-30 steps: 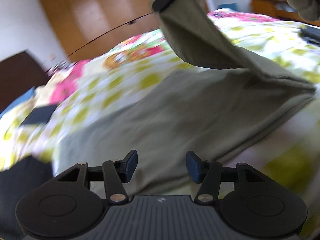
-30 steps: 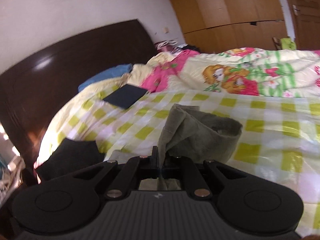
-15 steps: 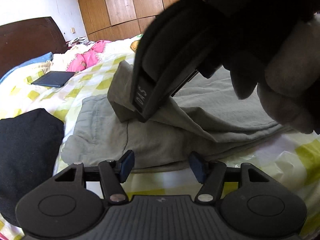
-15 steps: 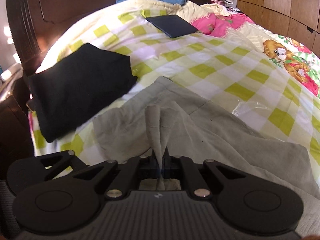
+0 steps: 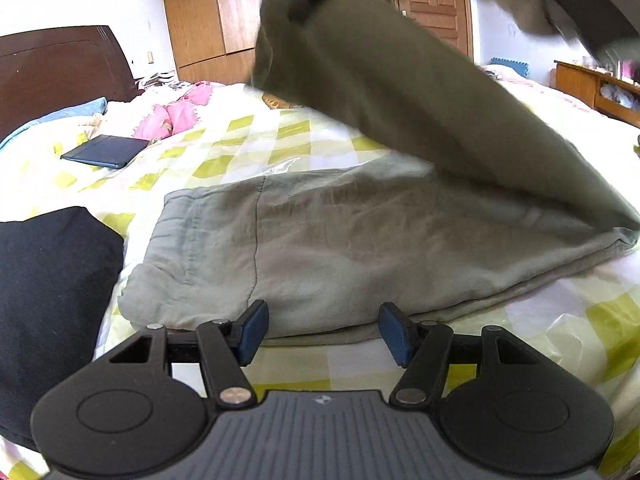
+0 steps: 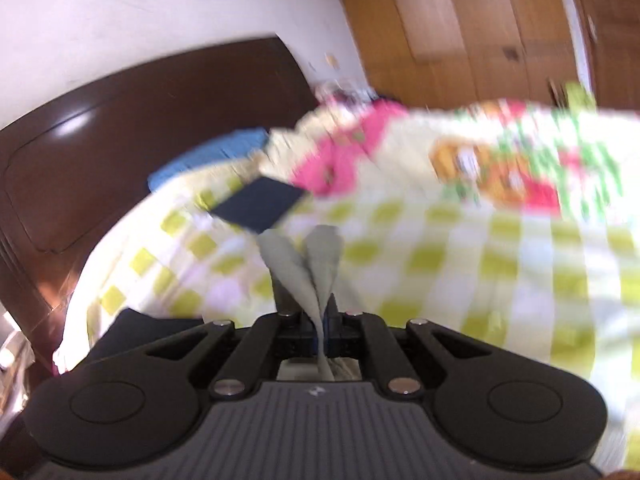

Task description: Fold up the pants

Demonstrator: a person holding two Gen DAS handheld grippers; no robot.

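Jaws of the right gripper (image 6: 320, 332) pinch a pant-leg end, lifted toward twelve o'clock; the left gripper (image 5: 320, 336) hovers with its jaws apart, holding nothing, at the near edge. The grey-green pants (image 5: 320, 240) lie flat on the bed (image 5: 224, 160). To fold well, carry the raised leg toward the waistband at nine o'clock, edges aligned. A black garment (image 5: 48, 300), navy tablet case (image 5: 106, 152), headboard (image 5: 60, 68) and wardrobe (image 5: 208, 20) surround.

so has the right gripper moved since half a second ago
Yes. It has swung upward, its jaws still clamped on the grey pants. In its own view the dark headboard now fills the left, where before the camera looked down at the bed.
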